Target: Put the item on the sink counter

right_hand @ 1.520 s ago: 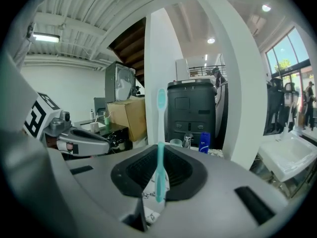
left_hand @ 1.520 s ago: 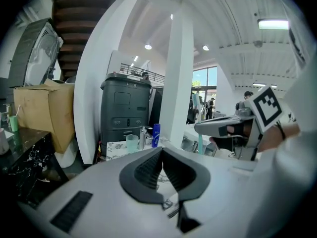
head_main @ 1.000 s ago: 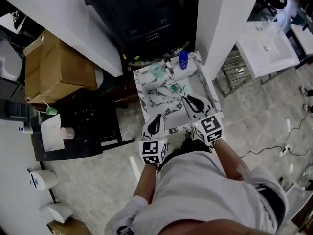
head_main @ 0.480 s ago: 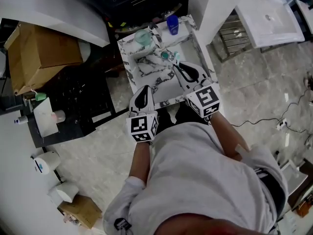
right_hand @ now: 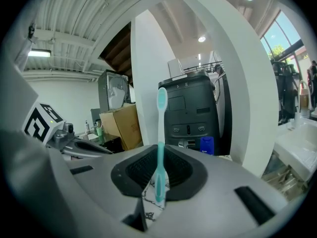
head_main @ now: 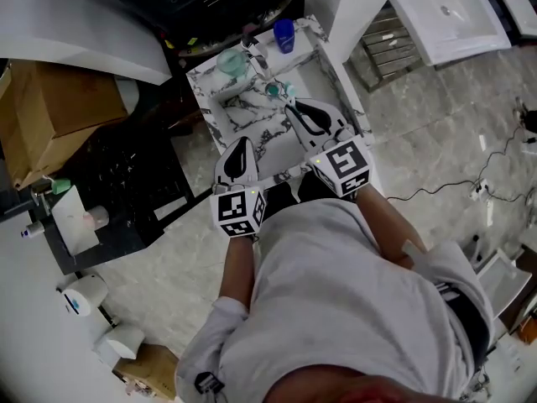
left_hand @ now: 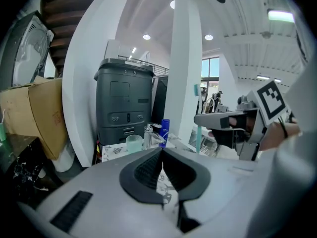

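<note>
Meanwhile, the left tool (head_main: pixel 242 145), closed and empty, has edged in over the marble table's (head_main: pixel 237 110) front edge. The right tool (head_main: pixel 290 106), clamped on the upright toothbrush (right_hand: pixel 161 148), has advanced above it too, so set-down looks close.

Under me the floor (head_main: pixel 159 259) is grey marbled tile. A white pillar (left_hand: pixel 185 68) rises ahead of me, next to a dark grey cabinet (left_hand: pixel 124 108). A cardboard box (head_main: pixel 59 107) sits to my left and a white basin (head_main: pixel 449 11) to my right. Round ceiling lights (left_hand: pixel 146 36) glow overhead, and daylight fills a window (left_hand: pixel 210 73).
</note>
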Demonstrator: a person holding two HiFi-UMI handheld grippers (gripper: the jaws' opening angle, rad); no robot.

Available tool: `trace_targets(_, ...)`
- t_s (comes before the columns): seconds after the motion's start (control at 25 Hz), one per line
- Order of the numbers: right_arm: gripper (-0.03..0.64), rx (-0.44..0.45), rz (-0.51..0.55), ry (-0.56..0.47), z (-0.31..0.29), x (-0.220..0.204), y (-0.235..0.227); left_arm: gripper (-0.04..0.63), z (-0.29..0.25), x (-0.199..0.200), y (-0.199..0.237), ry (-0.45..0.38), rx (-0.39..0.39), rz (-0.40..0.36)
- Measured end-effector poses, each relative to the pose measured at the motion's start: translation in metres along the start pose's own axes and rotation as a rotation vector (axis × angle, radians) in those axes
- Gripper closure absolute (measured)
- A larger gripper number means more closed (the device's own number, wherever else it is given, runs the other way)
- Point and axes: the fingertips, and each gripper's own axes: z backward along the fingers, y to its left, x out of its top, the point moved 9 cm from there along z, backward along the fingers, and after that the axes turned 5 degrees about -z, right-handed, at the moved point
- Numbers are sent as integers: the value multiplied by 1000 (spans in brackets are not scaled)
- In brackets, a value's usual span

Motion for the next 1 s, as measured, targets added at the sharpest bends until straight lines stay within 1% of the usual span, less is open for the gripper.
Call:
trace_targets(0.36, 583, -11, 2, 12, -53, 12, 18, 584, -9, 4, 53, 18, -31, 7)
trace_targets(0.68, 583, -15, 14, 46, -102, 20, 30, 584, -19, 5, 99, 14, -45, 38)
trace_targets(0.88, 583, -33, 16, 66, -127, 23, 34, 584, -31, 5, 122, 16, -81, 47)
trace_targets(1.0, 583, -56, -5, 79, -141, 23, 31, 584, -41, 8, 131, 15, -114, 45)
